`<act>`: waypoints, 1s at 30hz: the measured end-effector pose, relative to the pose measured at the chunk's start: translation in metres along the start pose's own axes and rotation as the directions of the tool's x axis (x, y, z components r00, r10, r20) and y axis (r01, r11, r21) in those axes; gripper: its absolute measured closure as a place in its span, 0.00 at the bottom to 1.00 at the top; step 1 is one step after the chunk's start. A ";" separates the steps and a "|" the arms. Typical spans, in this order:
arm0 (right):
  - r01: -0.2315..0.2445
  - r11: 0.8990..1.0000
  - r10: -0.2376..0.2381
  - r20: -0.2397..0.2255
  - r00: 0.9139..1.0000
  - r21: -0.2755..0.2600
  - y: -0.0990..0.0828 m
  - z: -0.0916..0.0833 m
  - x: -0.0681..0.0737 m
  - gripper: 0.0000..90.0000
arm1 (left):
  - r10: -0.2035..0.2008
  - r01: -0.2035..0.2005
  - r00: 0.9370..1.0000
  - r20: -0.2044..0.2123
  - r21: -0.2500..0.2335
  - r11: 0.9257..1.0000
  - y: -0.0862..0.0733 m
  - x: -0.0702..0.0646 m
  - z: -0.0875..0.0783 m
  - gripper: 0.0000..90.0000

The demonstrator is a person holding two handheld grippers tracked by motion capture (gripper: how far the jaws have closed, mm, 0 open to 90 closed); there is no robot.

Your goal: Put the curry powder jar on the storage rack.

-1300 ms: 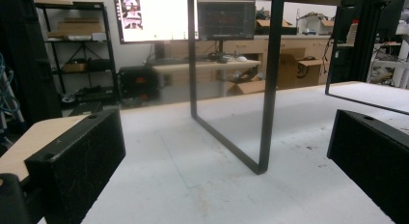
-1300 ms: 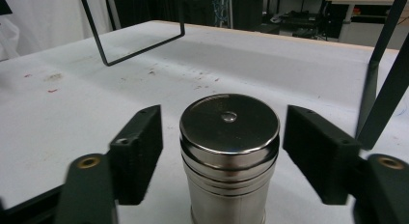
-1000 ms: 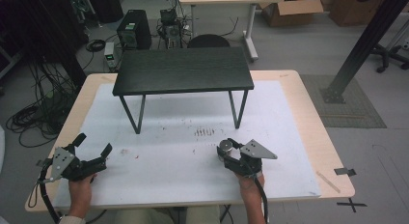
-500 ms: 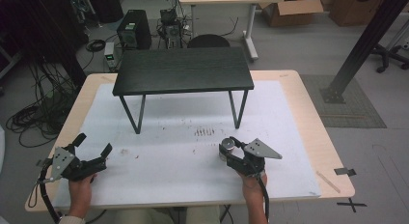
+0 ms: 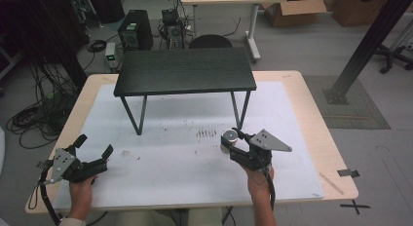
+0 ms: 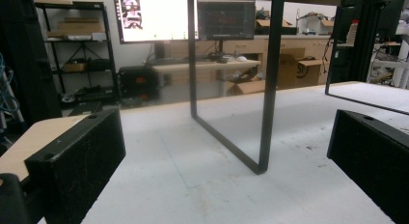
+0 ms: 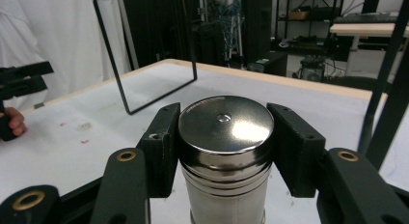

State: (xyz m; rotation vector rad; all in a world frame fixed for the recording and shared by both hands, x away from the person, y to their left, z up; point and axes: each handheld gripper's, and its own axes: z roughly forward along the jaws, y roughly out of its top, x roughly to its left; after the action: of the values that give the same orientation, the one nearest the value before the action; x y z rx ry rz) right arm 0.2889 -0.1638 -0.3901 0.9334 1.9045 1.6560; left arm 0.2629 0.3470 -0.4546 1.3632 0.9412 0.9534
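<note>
Since a second ago the right gripper point(image 5: 234, 141) has edged slightly toward 3 o'clock with the can point(image 5: 229, 140); the left gripper point(image 5: 93, 147) stays put. No writing is legible anywhere. The can stands upright, long axis vertical, on the white mat point(image 5: 175, 158) at 5 o'clock of the black stand point(image 5: 185, 70), clamped between the right jaws. The left jaws gape, empty.

Even overhead light falling; low black metal-legged table point(image 5: 185, 71) casting soft shadow. Polished steel cylinder lid point(image 7: 225, 122) throwing bright glare. Glowing white monitor screen point(image 6: 153, 16) blowing out; backgrounds blurring slightly.
</note>
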 end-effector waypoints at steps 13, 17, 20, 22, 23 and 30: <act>0.034 0.999 -0.034 -0.055 0.998 -0.009 0.050 0.002 0.008 0.54 | -0.001 0.001 1.000 0.000 0.000 1.000 0.000 0.000 0.000 0.00; 0.039 0.999 -0.040 -0.067 0.997 -0.011 0.063 0.003 0.010 0.54 | -0.001 0.001 1.000 0.000 -0.001 1.000 0.000 0.000 0.000 0.00; 0.043 0.999 -0.044 -0.080 0.996 -0.014 0.074 0.004 0.011 0.54 | -0.001 0.001 1.000 0.000 -0.001 1.000 0.000 0.000 0.000 0.00; 0.045 0.999 -0.046 -0.087 0.995 -0.017 0.081 0.005 0.012 0.54 | -0.001 0.001 1.000 0.000 -0.001 1.000 0.000 0.000 0.000 0.00; 0.045 0.999 -0.047 -0.090 0.995 -0.018 0.084 0.006 0.012 0.54 | -0.001 0.001 1.000 0.000 0.000 1.000 0.000 0.000 0.000 0.00; 0.063 0.998 -0.066 -0.125 0.990 -0.028 0.110 0.010 0.015 0.54 | -0.002 0.002 1.000 0.000 0.000 1.000 0.000 0.000 0.000 0.00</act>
State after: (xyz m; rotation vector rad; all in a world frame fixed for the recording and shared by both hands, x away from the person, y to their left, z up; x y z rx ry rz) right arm 0.3079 -0.1401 -0.2824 0.7657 1.9700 1.7320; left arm 0.2630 0.3470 -0.4546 1.3615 0.9426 0.9521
